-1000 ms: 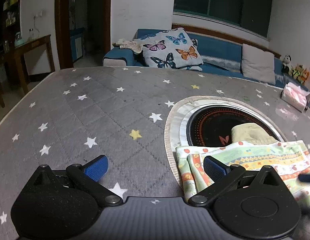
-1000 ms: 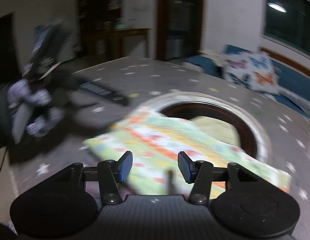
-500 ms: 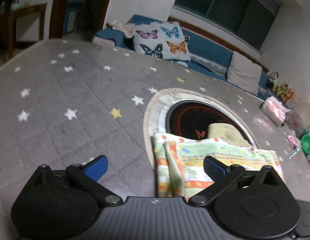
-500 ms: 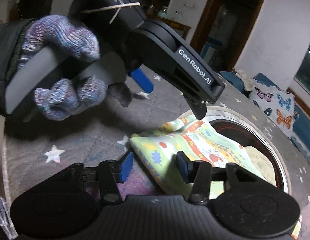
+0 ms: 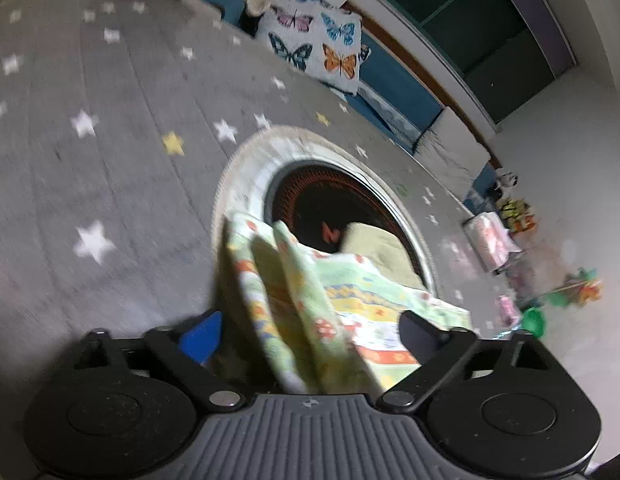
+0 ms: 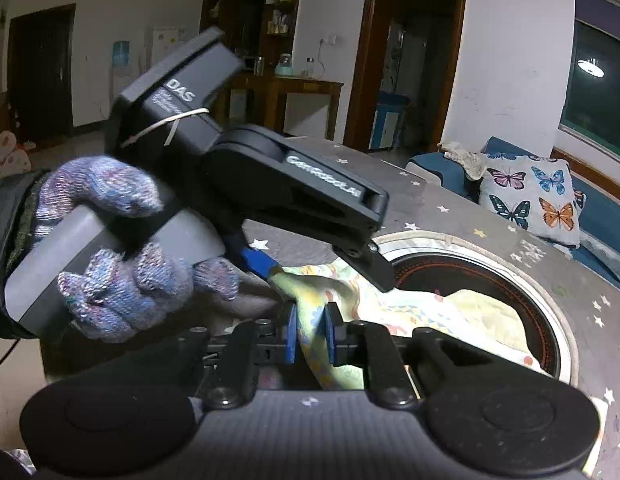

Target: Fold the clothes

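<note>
The right gripper (image 6: 310,334) pinches a bunched edge of the pale green, orange-striped printed cloth garment (image 5: 345,320), lifting it off the grey star-patterned table (image 5: 110,184). The left gripper (image 5: 310,332), jaws wide, straddles a raised fold, seemingly to take a second hold for folding.

Left wrist view motion-blurred; left claw (image 5: 306,330) right pad hidden behind cloth (image 5: 310,300).

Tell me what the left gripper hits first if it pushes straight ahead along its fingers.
Most likely the patterned cloth: its folds already lie between the open fingers of the left gripper. Beyond it sits the round black inset of the table, though depth is unclear.
</note>
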{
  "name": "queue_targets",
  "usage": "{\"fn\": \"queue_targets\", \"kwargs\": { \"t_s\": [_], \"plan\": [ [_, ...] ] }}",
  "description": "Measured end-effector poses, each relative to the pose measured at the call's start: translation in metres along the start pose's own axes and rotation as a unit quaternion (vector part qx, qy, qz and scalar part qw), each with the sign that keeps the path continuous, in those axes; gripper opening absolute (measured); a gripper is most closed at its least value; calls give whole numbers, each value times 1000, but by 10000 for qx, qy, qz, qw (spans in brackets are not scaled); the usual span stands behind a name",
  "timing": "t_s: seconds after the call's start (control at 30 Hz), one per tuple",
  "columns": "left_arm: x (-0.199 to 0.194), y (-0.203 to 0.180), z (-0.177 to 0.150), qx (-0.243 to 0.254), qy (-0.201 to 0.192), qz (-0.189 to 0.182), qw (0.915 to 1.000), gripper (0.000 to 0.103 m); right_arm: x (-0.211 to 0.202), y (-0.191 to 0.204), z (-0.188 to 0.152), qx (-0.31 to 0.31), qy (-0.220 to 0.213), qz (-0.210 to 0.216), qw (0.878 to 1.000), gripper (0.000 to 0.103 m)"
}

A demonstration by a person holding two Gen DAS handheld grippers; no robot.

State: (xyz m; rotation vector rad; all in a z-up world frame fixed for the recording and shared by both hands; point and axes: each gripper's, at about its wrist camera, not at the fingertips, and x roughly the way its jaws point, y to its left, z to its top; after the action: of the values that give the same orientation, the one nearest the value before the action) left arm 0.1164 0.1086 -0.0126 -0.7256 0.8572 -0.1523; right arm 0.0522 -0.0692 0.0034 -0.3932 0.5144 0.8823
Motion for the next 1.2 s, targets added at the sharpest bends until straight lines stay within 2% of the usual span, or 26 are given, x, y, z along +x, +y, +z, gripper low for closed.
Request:
{"fn": "queue_targets", "kwargs": {
  "t_s": [0.1, 0.13, 0.17, 0.27, 0.33, 0.4, 0.53, 0.63, 0.7, 0.8, 0.87, 0.93, 1.1, 1.17, 1.2],
  "plan": [
    [7, 0, -3, -213, 130, -139, 9996, 59, -6, -4, -2, 82, -41, 42, 9999, 13],
    [9, 2, -5, -263, 151, -132, 9995, 40, -8, -5, -3, 109, -54, 57, 9999, 13],
    [11, 3, -6, -315, 171, -106, 9993, 27, -10, -6, -4, 136, -68, 71, 9999, 13],
    [12, 6, -7, -333, 167, -59, 9993, 19, -16, -13, -7, 339, -111, 140, 9993, 18],
    [12, 6, -8, -275, 166, -37, 9995, 18, -24, -22, -10, 551, -139, 135, 9983, 20],
    [12, 7, -9, -247, 160, -15, 9996, 18, -33, -39, -15, 805, -133, -54, 9967, 23],
    [12, 7, -10, -180, 123, 9, 9998, 18, -40, -87, -31, 1365, 53, -733, 9879, 38],
    [13, 8, -10, -165, 100, 25, 9998, 18, -46, -124, -48, 1762, 205, -1360, 9747, 41],
    [13, 7, -11, -150, 83, 38, 9998, 18, -49, -146, -62, 2048, 275, -1678, 9639, 42],
    [13, 5, -11, -80, 58, 78, 9999, 18, -50, -177, -80, 2473, 358, -2040, 9465, 49],
    [14, 3, -12, -18, 39, 115, 9999, 18, -48, -190, -88, 2719, 353, -2151, 9373, 49],
    [14, 1, -12, 48, 18, 156, 9999, 18, -47, -203, -97, 2926, 376, -2090, 9324, 50],
    [15, -5, -14, 276, -44, 278, 9992, 18, -43, -200, -97, 2940, 339, -2019, 9336, 49],
    [15, -8, -14, 385, -69, 317, 9987, 18, -41, -199, -96, 2945, 324, -1991, 9341, 40],
    [15, -10, -14, 447, -83, 334, 9984, 18, -40, -199, -96, 2947, 317, -1976, 9344, 30]
  ]
}}
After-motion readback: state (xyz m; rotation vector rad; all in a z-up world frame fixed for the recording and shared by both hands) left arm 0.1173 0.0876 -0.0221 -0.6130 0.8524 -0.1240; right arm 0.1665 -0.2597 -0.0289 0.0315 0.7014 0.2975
